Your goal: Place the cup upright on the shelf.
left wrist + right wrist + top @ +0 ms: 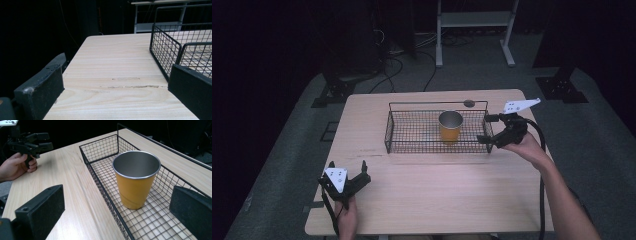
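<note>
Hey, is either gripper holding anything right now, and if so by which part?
Nothing is held. The right gripper is open at the basket's right end, apart from the cup; the left gripper is open over the table.

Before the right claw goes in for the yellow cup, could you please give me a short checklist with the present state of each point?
1. Cup stands upright inside the wire basket: ok.
2. Right claw is open, jaws apart at the basket's right end: ok.
3. Right claw is already around the cup: not ok, the cup stands ahead of the jaws, untouched.
4. Way to the cup is free: cannot tell, the basket's end wall stands between claw and cup in the high view.
5. Left claw is open, holds nothing and is apart from the basket, near the table's front left corner: ok.
6. Cup is empty: ok.
</note>
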Motion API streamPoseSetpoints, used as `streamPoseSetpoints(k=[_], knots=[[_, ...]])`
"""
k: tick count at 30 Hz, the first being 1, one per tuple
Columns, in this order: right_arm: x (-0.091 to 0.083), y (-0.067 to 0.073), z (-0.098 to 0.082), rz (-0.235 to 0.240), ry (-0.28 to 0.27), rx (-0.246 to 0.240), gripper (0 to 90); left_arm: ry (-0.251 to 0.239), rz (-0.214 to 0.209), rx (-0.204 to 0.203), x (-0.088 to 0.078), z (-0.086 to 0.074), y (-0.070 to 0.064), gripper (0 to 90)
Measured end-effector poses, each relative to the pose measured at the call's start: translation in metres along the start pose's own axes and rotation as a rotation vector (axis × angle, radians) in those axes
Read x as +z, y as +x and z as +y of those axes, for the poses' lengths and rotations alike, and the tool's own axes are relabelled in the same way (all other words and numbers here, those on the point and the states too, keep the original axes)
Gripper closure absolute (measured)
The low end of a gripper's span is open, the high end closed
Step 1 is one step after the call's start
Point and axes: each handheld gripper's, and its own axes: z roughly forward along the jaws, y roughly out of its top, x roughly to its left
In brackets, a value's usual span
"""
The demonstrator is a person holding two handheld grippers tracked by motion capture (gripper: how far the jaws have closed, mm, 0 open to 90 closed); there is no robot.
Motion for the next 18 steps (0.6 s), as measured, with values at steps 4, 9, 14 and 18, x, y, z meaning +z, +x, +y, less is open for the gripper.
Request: streamPoseSetpoints(k=[4,9,14,18], knots=[[-0.007,0.001,-0.006,-0.005,0.001,0.006,0.0,0.0,0.0,0.0,0.0,0.0,0.0,0.0],[-0.011,0.004,-0.012,-0.011,-0.004,0.0,0.0,0.0,0.0,0.001,0.0,0.0,0.0,0.0],[-0.014,0.006,-0.017,-0.009,0.003,0.001,0.0,0.0,0.0,0.002,0.0,0.0,0.0,0.0],[-0.016,0.009,-0.015,-0.006,0.001,-0.009,0.0,0.0,0.0,0.001,0.0,0.0,0.0,0.0]])
